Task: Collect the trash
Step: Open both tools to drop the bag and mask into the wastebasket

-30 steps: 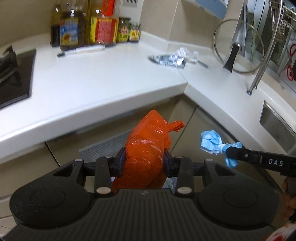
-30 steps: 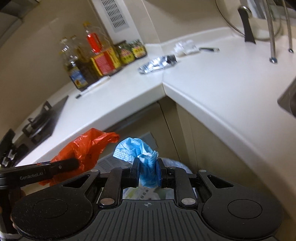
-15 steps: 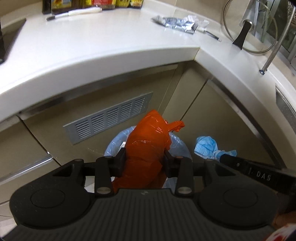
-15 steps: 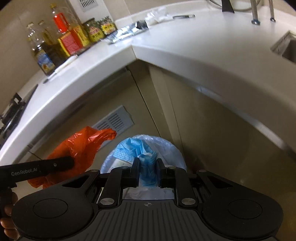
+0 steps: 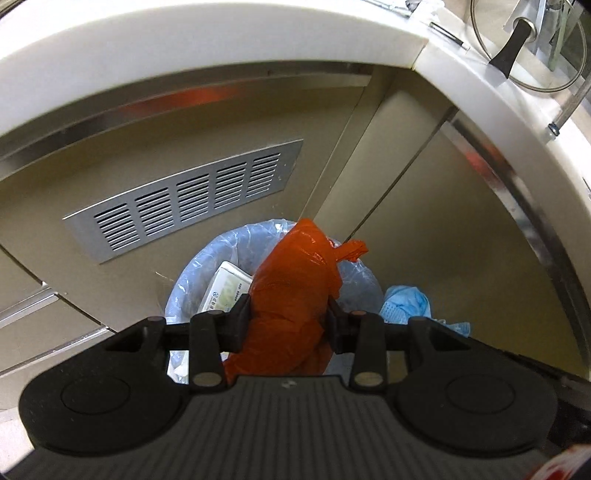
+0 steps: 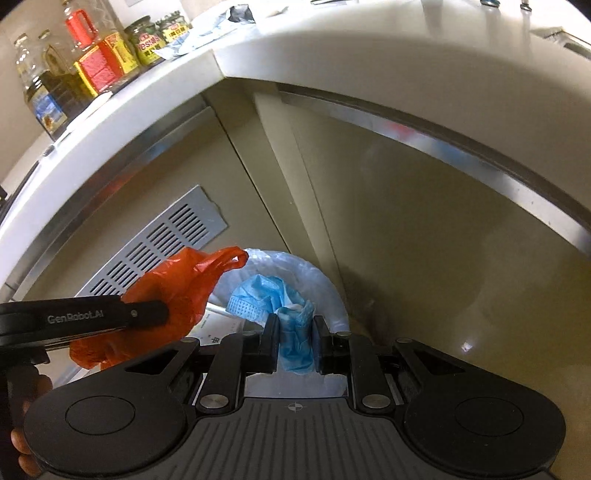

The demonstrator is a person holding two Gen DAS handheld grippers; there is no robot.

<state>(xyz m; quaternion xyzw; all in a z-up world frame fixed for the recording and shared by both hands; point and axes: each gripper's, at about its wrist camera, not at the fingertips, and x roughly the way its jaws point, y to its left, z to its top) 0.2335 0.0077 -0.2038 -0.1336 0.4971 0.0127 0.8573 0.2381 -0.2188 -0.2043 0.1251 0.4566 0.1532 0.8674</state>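
Both grippers have dropped below the desk edge since the earlier frames; the bin, then barely in sight, now fills the middle of both views.

Surface: white desk, L-shaped, its inner corner overhead, chrome strip under the edge. Beige cabinet fronts below; slatted vent on the left front.

Bin: round, clear blue liner, on the floor in the cabinet corner. Contents: a white carton leaning on the left side.

Left gripper: clamped on an orange bag, which hangs over the bin opening, knotted handle toward the right rim.

Right gripper: clamped on a crumpled blue mask, over the right part of the bin opening, just beside the bag. No contact between the two that can be confirmed.

Desk, far left edge: oil bottles, a red-labelled jug, two jars. Near the inner corner: crumpled wrappers. Right wing: glass lid upright in a rack.

A hand shows at the lower left in the right wrist view.

Nothing stands between either load and the bin mouth.
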